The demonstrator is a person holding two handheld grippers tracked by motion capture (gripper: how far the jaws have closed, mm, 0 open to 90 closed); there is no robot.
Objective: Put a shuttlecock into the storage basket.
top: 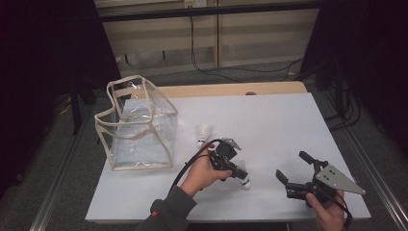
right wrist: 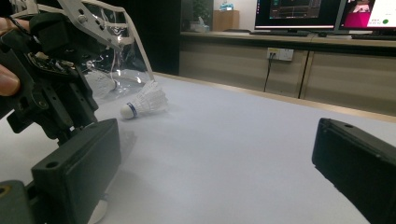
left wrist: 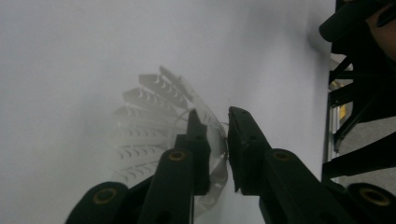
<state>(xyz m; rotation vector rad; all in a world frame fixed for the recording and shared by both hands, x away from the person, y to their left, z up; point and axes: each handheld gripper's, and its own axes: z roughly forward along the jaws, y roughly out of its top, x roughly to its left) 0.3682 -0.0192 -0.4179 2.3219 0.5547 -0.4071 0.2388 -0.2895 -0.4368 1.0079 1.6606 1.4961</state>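
Grasp step in hand: left tongs (top: 239, 172) pinched nearly shut on the feather skirt of a shuttlecock (left wrist: 154, 126), which lies on the table (top: 269, 125) under the tips, cork end poking out just past them toward the right tongs (top: 293, 167). Thin feather edge caught between the pads in the left gripper view, so grip judged light and easily crushed. Right tongs spread wide, holding nothing, resting low, well apart from the left pair. Second shuttlecock (top: 203, 132) just beyond the left tongs, between them and the clear bag (top: 137, 125). Next, probably: lift without squeezing harder, carry past the second shuttlecock to the bag's open top, release inside. Risk: feathers slipping out mid-carry.
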